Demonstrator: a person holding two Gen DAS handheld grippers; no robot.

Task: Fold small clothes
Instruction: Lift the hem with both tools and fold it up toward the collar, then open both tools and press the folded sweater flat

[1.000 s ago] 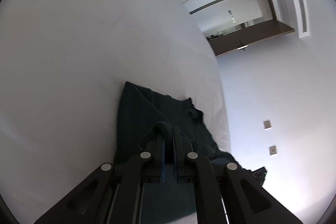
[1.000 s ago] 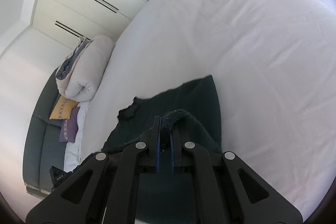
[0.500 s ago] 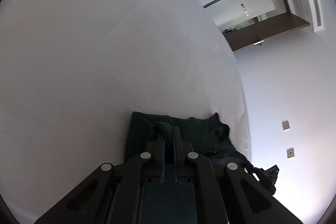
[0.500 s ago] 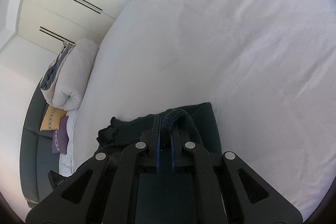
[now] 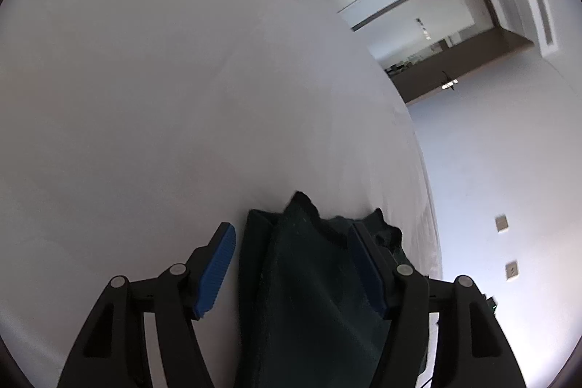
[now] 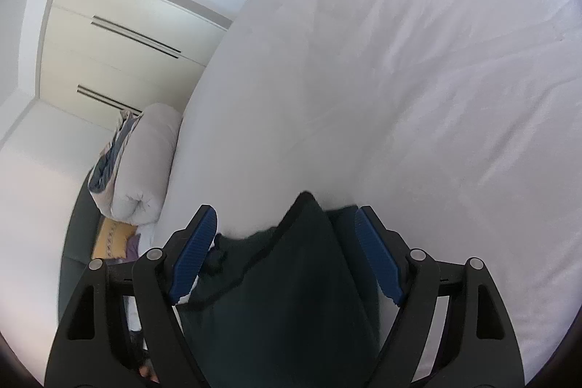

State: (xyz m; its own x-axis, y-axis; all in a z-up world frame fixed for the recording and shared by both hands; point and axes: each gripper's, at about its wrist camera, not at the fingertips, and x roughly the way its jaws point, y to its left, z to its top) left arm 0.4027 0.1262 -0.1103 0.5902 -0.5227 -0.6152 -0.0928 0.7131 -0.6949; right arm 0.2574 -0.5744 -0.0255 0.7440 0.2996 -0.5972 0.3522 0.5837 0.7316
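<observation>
My left claw point(image 5: 294, 264) is spread wide, and the blue pads point(image 5: 217, 270) press nothing. The dark green garment point(image 5: 309, 297) lies between the two pads, in the lower middle of the left wrist view, on the white bed sheet point(image 5: 145, 97). My right claw point(image 6: 287, 250) is also spread; its blue pads point(image 6: 378, 260) stand apart on both sides of the same garment point(image 6: 291, 297), which fills the lower middle of the right wrist view. I see no grip on the cloth in either view.

The garment looks like a soft knitted or fleece thing, thin and light. I judge it has no stiffness: it will hang and fold under its own weight, and a layer can slide off another when I lift only one. It is not fragile and not slippery, so a firm pinch should not harm it. Its far edge is uneven, with one pointed corner point(image 5: 300, 197) standing up in the left view.

For the next fold I would take hold at the two outer corners or along the edge, pinching all layers together, one claw on each side.

In the upper left of the right view a rolled duvet point(image 6: 142, 162) lies on a grey sofa point(image 6: 78, 217).
</observation>
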